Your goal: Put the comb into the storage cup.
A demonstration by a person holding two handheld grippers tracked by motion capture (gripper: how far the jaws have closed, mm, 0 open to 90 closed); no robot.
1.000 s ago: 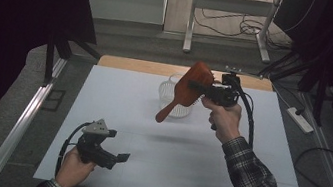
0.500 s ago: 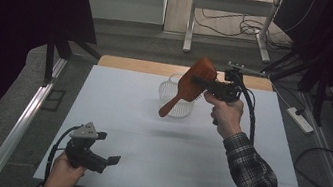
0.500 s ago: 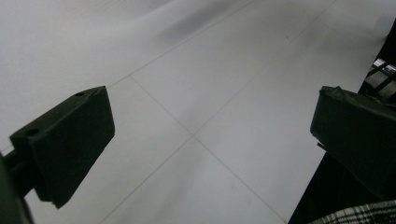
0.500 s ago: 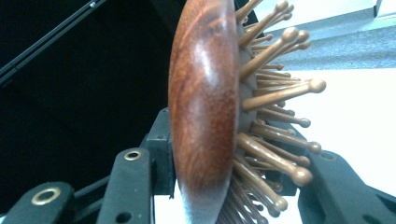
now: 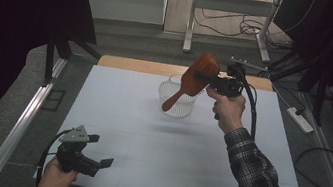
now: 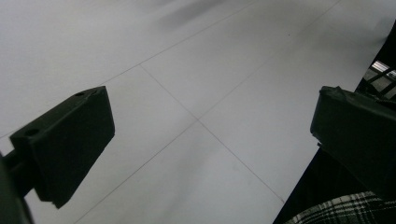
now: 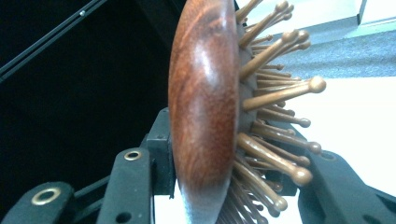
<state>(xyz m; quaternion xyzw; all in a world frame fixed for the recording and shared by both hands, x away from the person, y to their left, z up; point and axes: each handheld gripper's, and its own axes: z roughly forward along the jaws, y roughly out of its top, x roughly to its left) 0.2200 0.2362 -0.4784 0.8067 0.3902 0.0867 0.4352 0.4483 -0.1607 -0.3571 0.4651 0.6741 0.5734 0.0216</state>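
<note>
A red-brown wooden hairbrush (image 5: 196,78) hangs in the air above a white wire basket (image 5: 176,101) at the far middle of the white table (image 5: 156,142). My right gripper (image 5: 206,78) is shut on the brush's head, with the handle slanting down to the left over the basket. In the right gripper view, the brush (image 7: 203,107) stands edge-on between the jaws of the right gripper (image 7: 233,179), its wooden pins pointing right. My left gripper (image 5: 100,150) hovers near the table's front left corner, open. The left gripper (image 6: 212,135) has nothing between its jaws, just bare table.
A wooden strip (image 5: 148,66) runs along the table's far edge. An aluminium rail (image 5: 23,121) lies along the left side. A power strip (image 5: 299,119) and cables lie on the floor at the right. A plaid sleeve (image 6: 336,210) crosses the front right.
My left gripper has drifted left and back toward the front edge of the table. The right gripper holds the brush in nearly the same place over the basket.
</note>
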